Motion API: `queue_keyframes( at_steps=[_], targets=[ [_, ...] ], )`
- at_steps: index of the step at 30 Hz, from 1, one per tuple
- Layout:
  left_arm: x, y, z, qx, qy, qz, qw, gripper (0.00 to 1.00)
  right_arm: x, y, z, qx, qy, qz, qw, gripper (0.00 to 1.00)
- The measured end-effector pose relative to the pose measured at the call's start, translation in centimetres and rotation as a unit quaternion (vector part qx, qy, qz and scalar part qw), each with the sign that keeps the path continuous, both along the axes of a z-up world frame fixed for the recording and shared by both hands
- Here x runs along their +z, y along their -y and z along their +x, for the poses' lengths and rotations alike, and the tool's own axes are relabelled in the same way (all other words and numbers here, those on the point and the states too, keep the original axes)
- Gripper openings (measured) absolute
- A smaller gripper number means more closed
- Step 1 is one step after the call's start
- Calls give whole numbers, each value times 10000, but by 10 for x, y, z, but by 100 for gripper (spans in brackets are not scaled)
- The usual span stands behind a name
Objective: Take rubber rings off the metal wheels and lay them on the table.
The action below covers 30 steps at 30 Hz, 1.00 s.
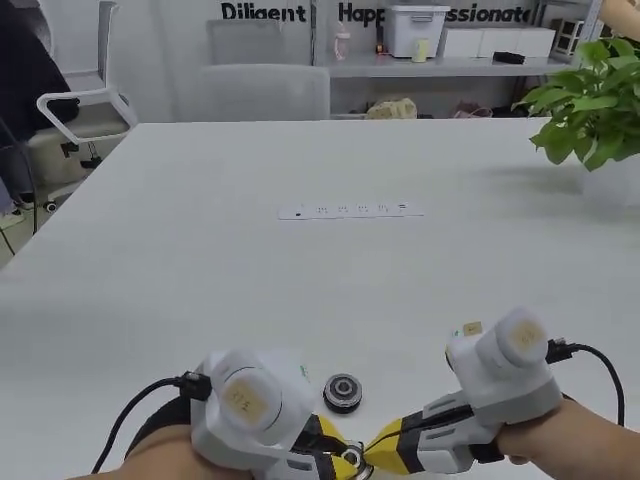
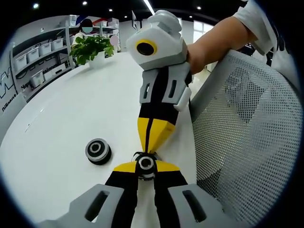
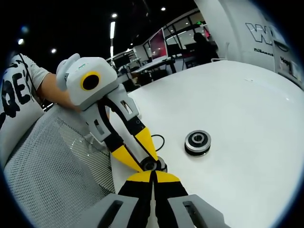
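Note:
A small metal wheel [image 1: 351, 462] with a black rubber ring hangs just above the white table's [image 1: 300, 290] near edge. My left gripper [image 2: 146, 167] is shut on this wheel [image 2: 145, 163], one yellow jaw on each side. My right gripper [image 3: 153, 175] comes in from the opposite side with its jaws pressed together, pinching the ring at the wheel's [image 3: 155, 165] rim. A second ringed wheel [image 1: 343, 392] lies flat on the table a little beyond the grippers, also seen in the left gripper view [image 2: 98, 151] and the right gripper view [image 3: 197, 141].
A white power strip [image 1: 350, 210] lies at the table's middle. A potted plant [image 1: 590, 110] stands at the far right. Grey chairs [image 1: 265, 92] line the far side. A mesh chair back [image 2: 247, 123] sits close behind the near edge.

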<state>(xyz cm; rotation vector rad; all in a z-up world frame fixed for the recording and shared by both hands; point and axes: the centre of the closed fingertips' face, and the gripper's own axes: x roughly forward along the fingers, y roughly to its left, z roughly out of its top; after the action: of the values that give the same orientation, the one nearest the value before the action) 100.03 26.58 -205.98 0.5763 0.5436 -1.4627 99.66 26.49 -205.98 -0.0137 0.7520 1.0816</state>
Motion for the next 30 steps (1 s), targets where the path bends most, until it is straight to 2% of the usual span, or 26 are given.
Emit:
queue_keyframes(
  at_steps=[12, 18, 30],
  targets=[
    [0, 0, 0, 15, -21, -10, 10000, 6, 1, -2, 0, 40, 6, 89, 10000, 0],
    [0, 0, 0, 23, -18, -34, 10000, 6, 0, -2, 0, 108, 98, 14, 9999, 0],
    [0, 0, 0, 45, -11, -41, 10000, 6, 0, 0, 1, 53, 96, 44, 9999, 0]
  ],
)
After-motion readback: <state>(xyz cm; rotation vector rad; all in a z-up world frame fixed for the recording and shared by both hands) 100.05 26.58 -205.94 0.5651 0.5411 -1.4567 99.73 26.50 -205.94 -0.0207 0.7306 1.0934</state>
